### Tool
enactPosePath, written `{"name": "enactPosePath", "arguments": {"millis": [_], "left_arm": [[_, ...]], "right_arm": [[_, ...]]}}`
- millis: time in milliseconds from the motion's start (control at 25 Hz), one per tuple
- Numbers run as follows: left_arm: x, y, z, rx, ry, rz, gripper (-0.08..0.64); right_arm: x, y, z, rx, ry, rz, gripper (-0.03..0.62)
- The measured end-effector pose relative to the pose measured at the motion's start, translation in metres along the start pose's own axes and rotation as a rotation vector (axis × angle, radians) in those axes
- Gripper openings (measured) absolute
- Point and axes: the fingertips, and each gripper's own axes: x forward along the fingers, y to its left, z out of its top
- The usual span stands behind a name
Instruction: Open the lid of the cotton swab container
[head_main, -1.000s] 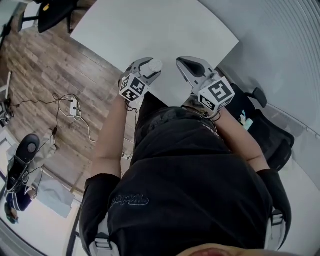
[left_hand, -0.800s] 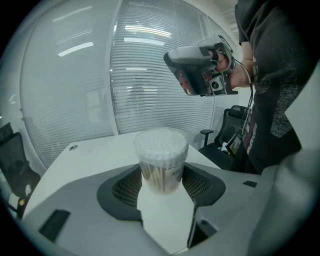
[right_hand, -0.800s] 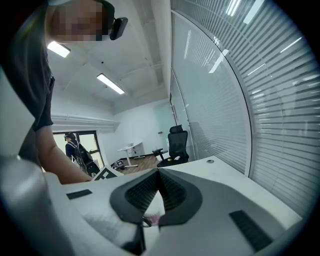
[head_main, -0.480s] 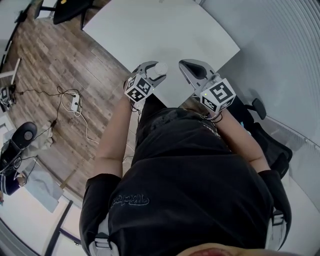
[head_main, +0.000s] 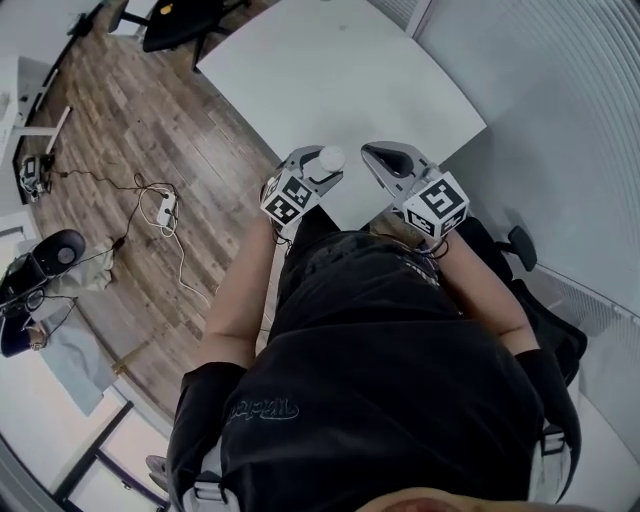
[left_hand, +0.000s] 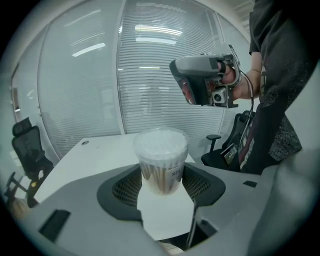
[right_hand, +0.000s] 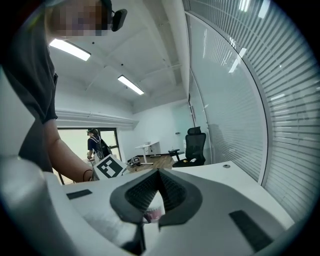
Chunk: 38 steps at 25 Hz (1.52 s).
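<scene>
The cotton swab container (left_hand: 161, 160) is a clear round tub full of swabs with its lid on. It stands upright between the jaws of my left gripper (left_hand: 161, 176), which are shut on its sides. In the head view the container (head_main: 330, 158) and the left gripper (head_main: 314, 172) are over the near edge of the white table (head_main: 330, 70). My right gripper (head_main: 374, 152) hovers just to the right of it, jaws shut and empty. The right gripper (right_hand: 159, 172) shows its pads pressed together, and the right gripper (left_hand: 202, 85) is above and to the right of the tub.
A glass wall with blinds runs along the table's right side. Black office chairs (left_hand: 25, 145) stand beyond the table, and another chair (head_main: 520, 250) is behind the person's right arm. Cables and a power strip (head_main: 160, 210) lie on the wooden floor at left. A person (right_hand: 95, 142) stands in a far doorway.
The head view has swung, so table and grippers sit slightly lower and further right. Both grippers keep their poses side by side, and the container stays held.
</scene>
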Motion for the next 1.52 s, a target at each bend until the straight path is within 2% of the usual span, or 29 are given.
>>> {"name": "enactPosePath", "arguments": {"millis": [320,640,920,1520], "left_arm": [[-0.035,-0.021,0.022,-0.002,0.005,0.023,0.264],[-0.061,-0.015,0.012,0.007,0.02,0.034,0.264],[-0.077,-0.008,0.002,0.024,0.016,0.0,0.264],[-0.13,0.011,-0.037,0.059,-0.004,-0.077,0.262]], "right_arm": [[0.0,0.023,-0.001,-0.031,0.004,0.114,0.021],[0.016,0.044,0.0,-0.066,0.032,0.166,0.021],[0.036,0.063,0.006,-0.083,0.033,0.156,0.023],[0.083,0.12,0.009,-0.069,0.044,0.051,0.025]]}}
